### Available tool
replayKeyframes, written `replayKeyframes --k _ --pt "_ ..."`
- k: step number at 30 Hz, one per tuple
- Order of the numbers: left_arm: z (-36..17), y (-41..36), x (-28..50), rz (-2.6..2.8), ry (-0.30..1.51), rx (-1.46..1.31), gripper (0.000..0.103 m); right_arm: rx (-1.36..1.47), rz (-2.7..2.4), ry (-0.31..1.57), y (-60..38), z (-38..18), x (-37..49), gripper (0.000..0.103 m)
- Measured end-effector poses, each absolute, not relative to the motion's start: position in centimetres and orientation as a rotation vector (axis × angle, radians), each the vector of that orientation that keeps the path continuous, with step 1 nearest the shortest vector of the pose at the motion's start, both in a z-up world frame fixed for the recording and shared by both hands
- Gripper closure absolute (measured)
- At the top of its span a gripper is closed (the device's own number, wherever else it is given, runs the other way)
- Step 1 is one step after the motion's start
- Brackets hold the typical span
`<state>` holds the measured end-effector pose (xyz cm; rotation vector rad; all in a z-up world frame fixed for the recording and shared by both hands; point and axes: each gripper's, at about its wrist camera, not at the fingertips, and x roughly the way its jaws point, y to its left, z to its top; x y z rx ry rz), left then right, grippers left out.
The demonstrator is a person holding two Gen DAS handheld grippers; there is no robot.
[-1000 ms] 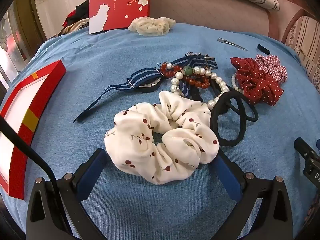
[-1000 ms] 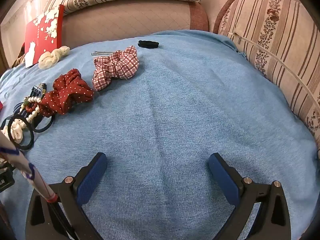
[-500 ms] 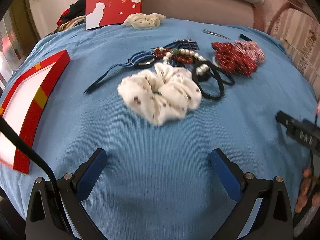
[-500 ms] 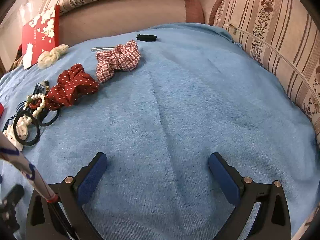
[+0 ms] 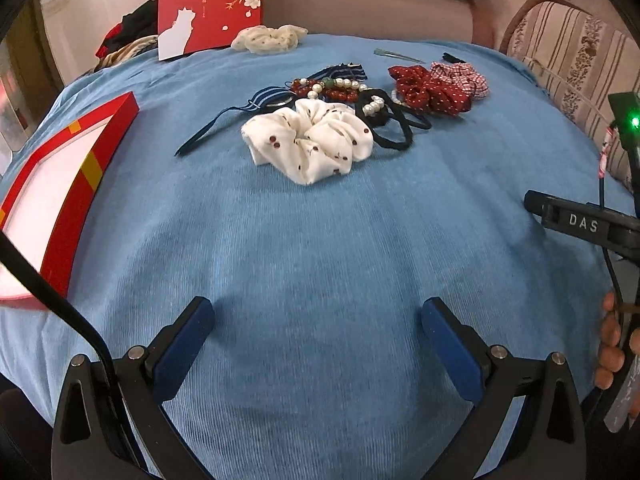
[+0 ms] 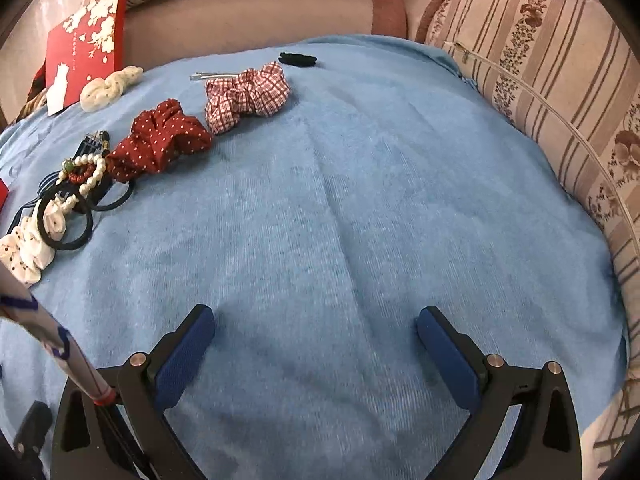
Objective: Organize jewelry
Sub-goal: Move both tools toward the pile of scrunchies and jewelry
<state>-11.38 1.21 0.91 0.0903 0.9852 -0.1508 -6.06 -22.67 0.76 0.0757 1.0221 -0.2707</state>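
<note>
A white cherry-print scrunchie (image 5: 310, 140) lies on the blue cloth (image 5: 320, 248), well ahead of my open, empty left gripper (image 5: 316, 320). Behind it lie black hair ties (image 5: 390, 120), a pearl and red bead bracelet (image 5: 334, 88), a striped ribbon (image 5: 264, 98), a red dotted scrunchie (image 5: 430, 90) and a plaid scrunchie (image 5: 464, 78). In the right wrist view my right gripper (image 6: 314, 328) is open and empty over bare cloth, with the red dotted scrunchie (image 6: 160, 140), plaid scrunchie (image 6: 246, 94) and white scrunchie (image 6: 26, 246) far to its left.
An open red box (image 5: 60, 184) lies at the left. A red card (image 5: 210, 6) stands at the back beside a cream scrunchie (image 5: 270, 38). A metal clip (image 5: 396, 55) and small black tie (image 6: 298, 59) lie far back. Striped sofa cushions (image 6: 540, 92) border the right.
My left gripper has pulled back from around the white scrunchie, which stays on the cloth. The right gripper has drawn back slightly. Both stay open.
</note>
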Motion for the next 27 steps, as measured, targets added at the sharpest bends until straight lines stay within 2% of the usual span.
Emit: replayKeyframes --k 4,12,16,20,27 --pt "1.3 1.1 -12.2 -0.159 0.990 0.118 0.000 0.108 -0.256 0.993 -22.2 2.2 -7.8 0.006" --pt "4.8 2.3 -13.9 -0.108 0.902 0.079 0.000 0.074 -0.305 0.793 -20.0 6.3 -11.9 0.006" --pt "6.3 2.3 -14.7 -0.109 0.864 0.088 0.000 0.107 -0.283 0.826 -19.2 6.0 -12.2 0.007" --pt "7.0 2.7 -15.4 -0.129 0.861 0.071 0.000 0.175 -0.219 0.898 -18.3 5.3 -12.5 0.013" --pt "6.9 3.2 -15.7 -0.134 0.879 0.045 0.000 0.154 -0.200 0.926 -16.5 5.1 -13.3 0.013"
